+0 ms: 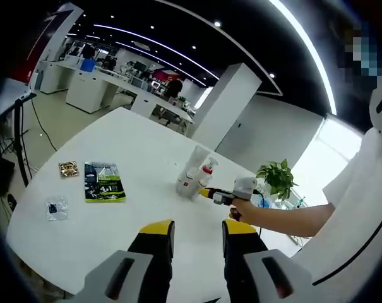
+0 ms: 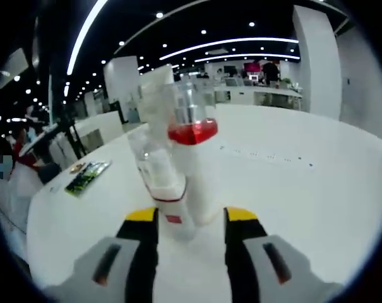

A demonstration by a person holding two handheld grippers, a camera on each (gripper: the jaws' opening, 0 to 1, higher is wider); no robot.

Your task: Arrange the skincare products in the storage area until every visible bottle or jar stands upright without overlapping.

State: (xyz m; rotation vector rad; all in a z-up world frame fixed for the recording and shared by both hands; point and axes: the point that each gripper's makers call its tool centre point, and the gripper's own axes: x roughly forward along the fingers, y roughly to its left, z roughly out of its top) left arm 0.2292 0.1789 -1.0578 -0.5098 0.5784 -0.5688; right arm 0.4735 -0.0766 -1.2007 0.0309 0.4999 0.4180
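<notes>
My right tongs (image 2: 191, 221) straddle the bottles (image 2: 178, 164) mid-tabletop (image 2: 304, 189), jaws apart, not yet pinching. They look light, slick, tippy plastic; I'd grip low on the body. Left tongs (image 1: 197, 237) hang open nearby.

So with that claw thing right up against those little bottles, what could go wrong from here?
The bottles stand bunched tightly together, and the right gripper has its open jaws around the front one. Closing or pushing could knock a neighbour over, perhaps the red-capped bottle. The left gripper hovers open, well back from the bottles, so it may not catch a fall in time.
</notes>
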